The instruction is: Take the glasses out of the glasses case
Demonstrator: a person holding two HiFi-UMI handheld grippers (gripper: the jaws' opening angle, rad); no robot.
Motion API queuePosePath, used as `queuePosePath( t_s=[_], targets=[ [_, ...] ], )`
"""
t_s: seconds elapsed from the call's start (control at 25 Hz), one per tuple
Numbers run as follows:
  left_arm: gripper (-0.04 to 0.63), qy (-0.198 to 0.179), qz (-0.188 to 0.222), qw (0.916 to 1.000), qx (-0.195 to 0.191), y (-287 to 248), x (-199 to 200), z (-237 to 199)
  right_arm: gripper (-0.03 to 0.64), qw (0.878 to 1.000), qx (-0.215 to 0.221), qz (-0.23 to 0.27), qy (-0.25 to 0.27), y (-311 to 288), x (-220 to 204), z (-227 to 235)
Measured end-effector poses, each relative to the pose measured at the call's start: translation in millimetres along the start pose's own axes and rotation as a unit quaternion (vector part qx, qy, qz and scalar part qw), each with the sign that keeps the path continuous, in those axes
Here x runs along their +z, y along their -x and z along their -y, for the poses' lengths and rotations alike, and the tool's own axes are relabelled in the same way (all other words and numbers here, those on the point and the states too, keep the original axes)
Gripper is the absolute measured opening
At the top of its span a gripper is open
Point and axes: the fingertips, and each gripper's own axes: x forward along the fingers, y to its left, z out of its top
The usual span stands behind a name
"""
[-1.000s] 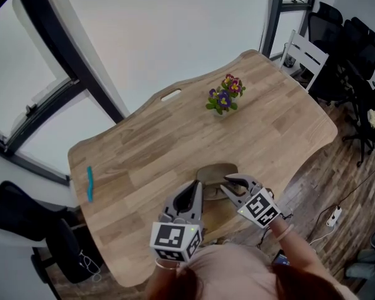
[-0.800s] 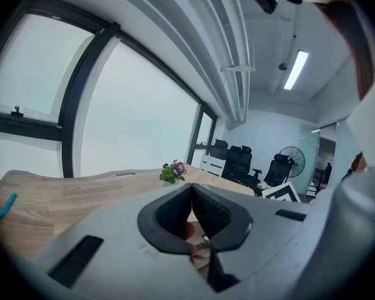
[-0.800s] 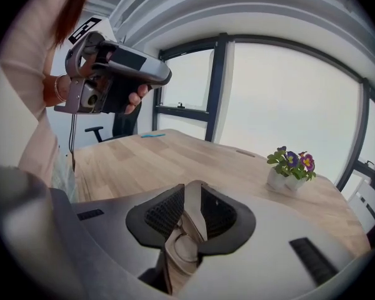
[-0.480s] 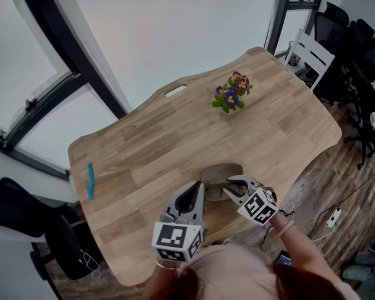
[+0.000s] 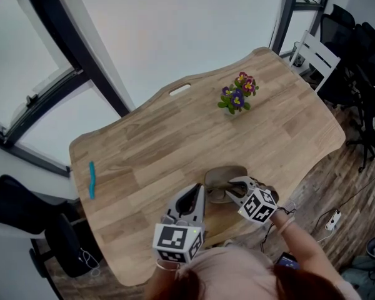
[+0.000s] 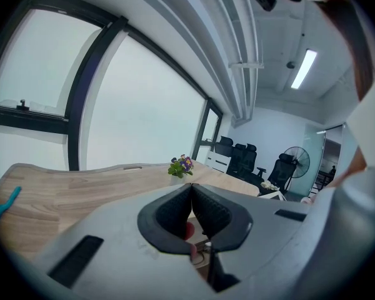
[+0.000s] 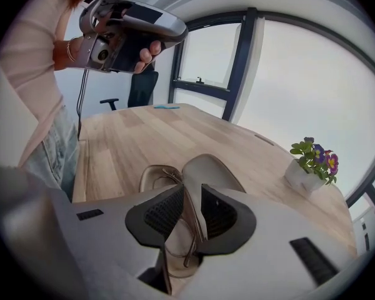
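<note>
The right claw [image 7: 190, 217] clamps the glasses case [image 7: 151, 177] by its raised lid [image 7: 212, 167], probably to hold it open on the desk [image 5: 144, 149], while the left claw [image 6: 192, 208], closed and empty, waits above.

Taupe glasses case [image 5: 226, 174] open nr table [image 5: 175, 136] edge, glasses [image 7: 169, 172] inside.

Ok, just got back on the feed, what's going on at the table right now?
A person is working on a glasses case at the near edge of the wooden table. The right gripper has its jaws on the case's raised lid, and the glasses lie inside it, not yet out. The left gripper hangs beside it, jaws shut on nothing.
</note>
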Motion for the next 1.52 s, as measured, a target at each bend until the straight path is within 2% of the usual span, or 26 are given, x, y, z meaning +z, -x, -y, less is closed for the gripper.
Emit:
queuePosePath(
  t_s=[1.0,1.52],
  targets=[
    [0.002,0.017,-0.006,0.9997,0.019,-6,-5,-28,0.075,0.994,0.049,-0.076,0.068,-37,-24,-8],
    [0.002,0.022,-0.006,0.9995,0.023,-6,-5,-33,0.037,0.992,0.063,-0.077,0.074,-42,-25,-11]
  ],
)
